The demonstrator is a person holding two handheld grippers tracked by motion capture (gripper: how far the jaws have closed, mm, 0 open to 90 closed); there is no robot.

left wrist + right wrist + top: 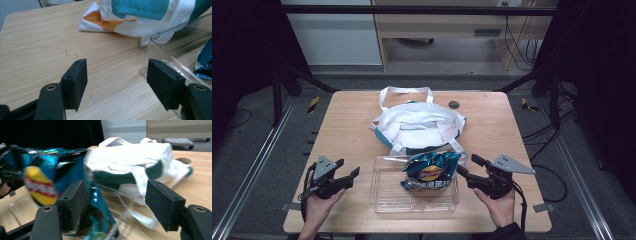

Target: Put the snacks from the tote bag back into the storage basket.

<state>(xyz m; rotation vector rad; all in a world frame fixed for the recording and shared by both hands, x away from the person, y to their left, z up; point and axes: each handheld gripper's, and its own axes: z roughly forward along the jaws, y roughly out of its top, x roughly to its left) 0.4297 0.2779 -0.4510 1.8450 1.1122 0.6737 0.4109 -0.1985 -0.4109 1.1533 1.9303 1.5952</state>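
Observation:
A blue chip bag (430, 172) sits in a clear plastic tray (384, 197) near the table's front edge. Behind it lies a white and teal tote bag (422, 122) with its handles spread. My left gripper (349, 167) stands open just left of the tray, with bare wood between its jaws (116, 75) and the tray's corner (160, 50) by its right jaw. My right gripper (467, 164) is at the tray's right end, open. In the right gripper view (115, 192) a blurred edge of the chip bag (40, 185) lies beside the left jaw, unpressed, with the tote bag (132, 155) beyond.
The wooden table (352, 115) has a small dark round spot (454, 104) at the back right. Black frame posts and cables surround it on the floor. Bare wood lies left of the tote bag and tray.

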